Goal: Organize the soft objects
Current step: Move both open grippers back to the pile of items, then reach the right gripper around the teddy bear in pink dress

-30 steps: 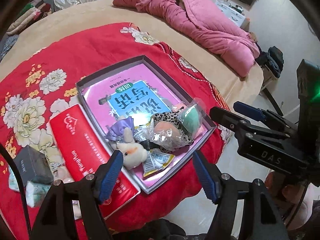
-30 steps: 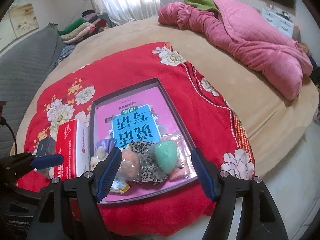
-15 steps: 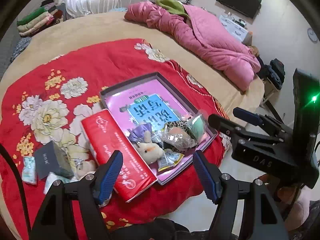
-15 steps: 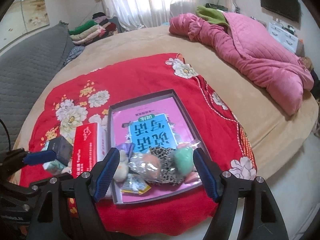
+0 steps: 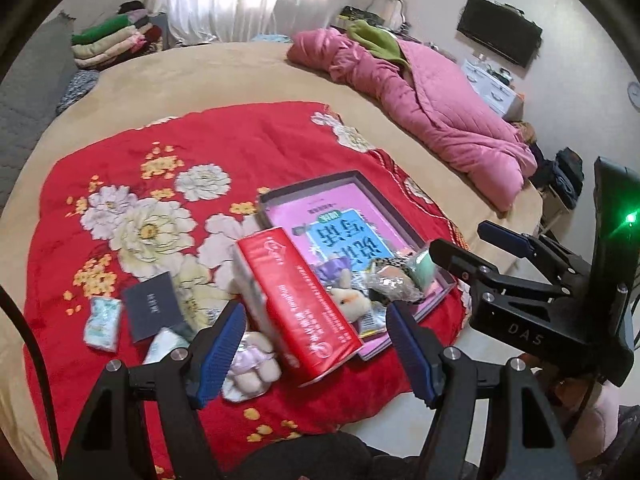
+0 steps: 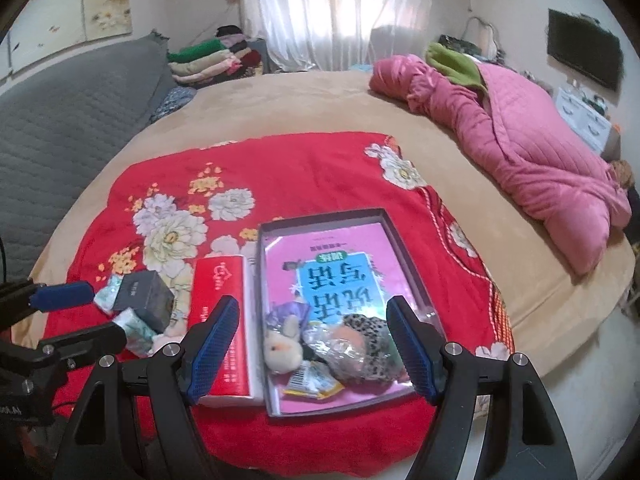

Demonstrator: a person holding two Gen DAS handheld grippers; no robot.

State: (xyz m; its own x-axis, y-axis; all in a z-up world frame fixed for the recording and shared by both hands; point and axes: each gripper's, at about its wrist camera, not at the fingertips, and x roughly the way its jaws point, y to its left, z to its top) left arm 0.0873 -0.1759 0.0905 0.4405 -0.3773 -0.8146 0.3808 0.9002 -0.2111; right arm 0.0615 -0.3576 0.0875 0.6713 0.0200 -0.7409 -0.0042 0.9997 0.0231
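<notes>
Soft toys lay in the box [image 6: 412, 276]
Both the left gripper [image 5: 316, 354] and right gripper [image 6: 312, 346] hung with fingers apart, holding nothing.

Red blanket [image 6: 304, 176] with white and yellow flower print, spread over a tan bedspread [image 6: 304, 100]. Pink quilt [image 6: 532, 148] bunched along the far right of the bed, a green cloth [image 6: 452, 64] on its upper end. Stack of folded clothes [image 6: 208, 60] at the far edge, by white curtains [image 6: 340, 12] lit from the window behind. Grey quilted headboard [image 6: 68, 108] to the left, a painted panel [image 6: 68, 8] on the wall above it. Black television [image 5: 500, 30] mounted on the right wall; white drawer unit [image 5: 490, 84] below it. Round wall clock [image 5: 634, 94] at the frame's right edge, partly cut off.
</notes>
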